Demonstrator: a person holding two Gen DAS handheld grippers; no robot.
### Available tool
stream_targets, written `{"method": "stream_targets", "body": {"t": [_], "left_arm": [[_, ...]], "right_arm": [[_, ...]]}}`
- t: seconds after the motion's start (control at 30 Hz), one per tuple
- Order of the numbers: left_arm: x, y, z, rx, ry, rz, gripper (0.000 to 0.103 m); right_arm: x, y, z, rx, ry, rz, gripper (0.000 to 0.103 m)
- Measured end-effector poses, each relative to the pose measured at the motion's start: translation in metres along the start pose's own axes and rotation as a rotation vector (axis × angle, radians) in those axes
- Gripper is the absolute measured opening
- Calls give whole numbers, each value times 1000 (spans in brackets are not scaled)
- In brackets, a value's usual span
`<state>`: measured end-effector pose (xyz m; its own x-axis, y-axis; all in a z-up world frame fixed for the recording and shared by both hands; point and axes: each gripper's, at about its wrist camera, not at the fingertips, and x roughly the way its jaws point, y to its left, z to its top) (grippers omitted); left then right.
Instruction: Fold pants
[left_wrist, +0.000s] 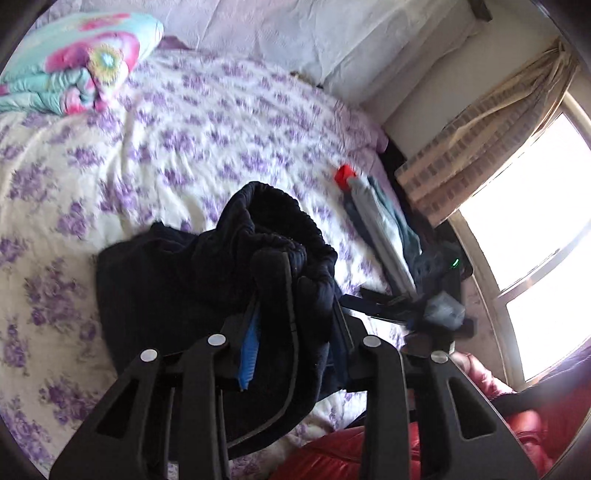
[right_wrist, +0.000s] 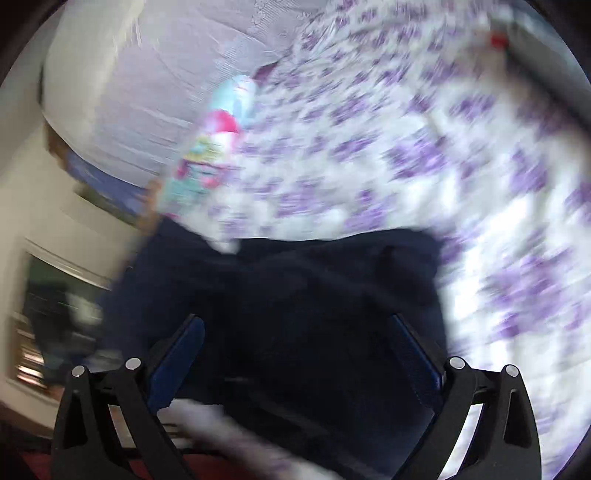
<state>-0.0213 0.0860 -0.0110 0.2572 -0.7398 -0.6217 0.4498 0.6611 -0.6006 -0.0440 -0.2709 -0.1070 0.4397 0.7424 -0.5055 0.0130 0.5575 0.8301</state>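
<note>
Your left gripper (left_wrist: 291, 273) pinches the dark pants (left_wrist: 166, 288), bunched at frame centre. Your right gripper (right_wrist: 295, 354) stands wide, pants between its fingers, unclamped.

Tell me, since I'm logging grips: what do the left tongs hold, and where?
The left tongs are clamped on the dark pants, on bunched fabric beside the ribbed waistband.

Both wrist views share bedsheet (left_wrist: 177, 147) (close).
</note>
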Motion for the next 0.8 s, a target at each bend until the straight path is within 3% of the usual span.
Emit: {"method": "stream_targets", "body": {"t": [0.07, 0.23, 0.47, 0.5, 0.53, 0.57, 0.6, 0.67, 0.8], "left_arm": [[3, 6, -1, -18, 14, -12, 31], [7, -11, -6, 90, 68, 66, 32], [39, -40, -21, 293, 192, 160, 33], [42, -44, -23, 321, 203, 163, 33], [44, -46, -25, 336, 208, 165, 34], [45, -48, -26, 352, 211, 164, 34], [45, -49, -27, 355, 212, 160, 34], [42, -51, -25, 354, 206, 122, 34], [29, -79, -13, 407, 174, -12, 35]], "right_arm": [[14, -5, 6, 125, 37, 133, 99], [51, 25, 22, 123, 124, 147, 99], [94, 64, 25, 5, 242, -175, 99], [98, 63, 23, -9, 244, -185, 99], [99, 62, 19, -27, 232, -184, 81], [98, 60, 16, -49, 219, -208, 56], [91, 56, 14, -46, 194, -198, 48], [68, 53, 12, -28, 149, -146, 40], [12, 66, 13, -70, 32, -67, 39]]}}
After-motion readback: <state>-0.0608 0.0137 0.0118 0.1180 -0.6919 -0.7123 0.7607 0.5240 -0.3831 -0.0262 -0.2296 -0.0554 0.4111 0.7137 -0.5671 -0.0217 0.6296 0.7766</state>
